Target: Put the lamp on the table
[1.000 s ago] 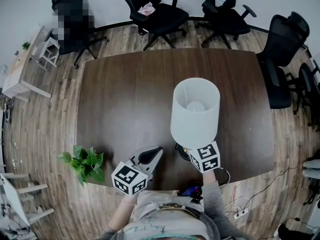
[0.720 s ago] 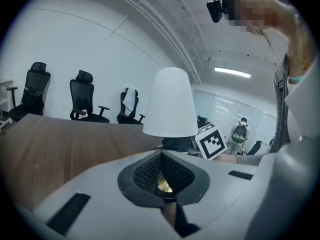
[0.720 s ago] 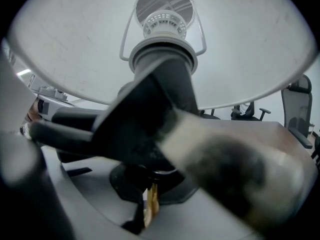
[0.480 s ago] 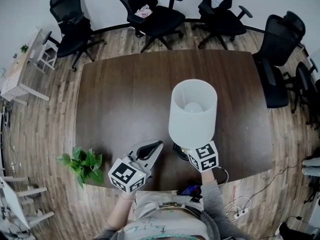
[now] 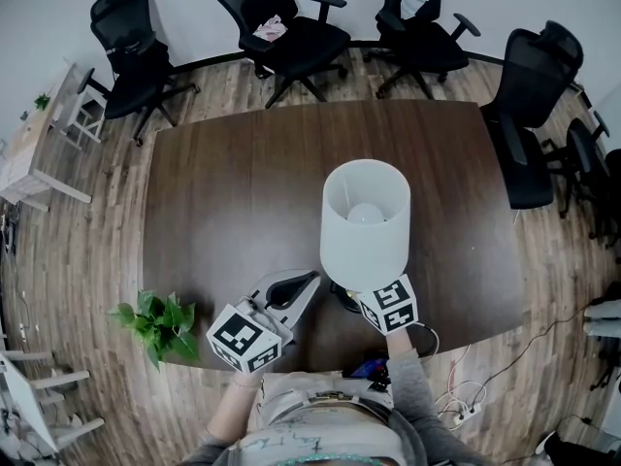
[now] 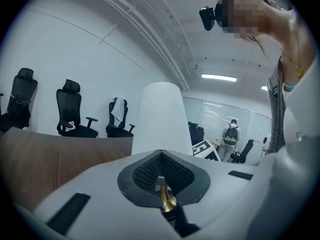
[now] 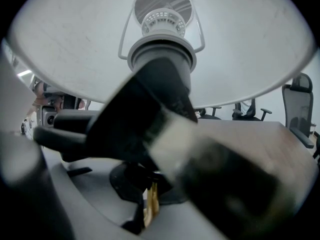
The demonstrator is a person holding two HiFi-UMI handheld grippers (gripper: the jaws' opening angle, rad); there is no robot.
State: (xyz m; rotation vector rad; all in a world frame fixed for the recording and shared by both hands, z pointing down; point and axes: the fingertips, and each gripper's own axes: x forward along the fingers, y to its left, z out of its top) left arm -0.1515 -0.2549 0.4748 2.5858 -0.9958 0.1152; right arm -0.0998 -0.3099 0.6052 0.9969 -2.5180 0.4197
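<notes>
The lamp (image 5: 364, 223) has a tall white shade, a brass stem and a dark base (image 5: 340, 297) near the front edge of the dark wooden table (image 5: 233, 183). It stands upright; whether the base touches the tabletop I cannot tell. My right gripper (image 5: 374, 297) reaches in under the shade and is shut on the brass stem (image 7: 150, 204), with the shade's underside and socket (image 7: 161, 39) overhead. My left gripper (image 5: 299, 287) lies just left of the base, jaws shut with nothing in them. The lamp's brass stem (image 6: 165, 199) shows just beyond its tips (image 6: 161, 184).
Black office chairs (image 5: 291, 37) ring the table's far and right sides. A potted green plant (image 5: 155, 320) sits on the floor at the table's front left corner. Cables and a power strip (image 5: 466, 411) lie on the floor at the right. White furniture (image 5: 39, 153) stands at the left.
The lamp and my right gripper have drifted slightly left and nearer in the view, which itself has shifted. My left gripper stays beside the base, still shut.
</notes>
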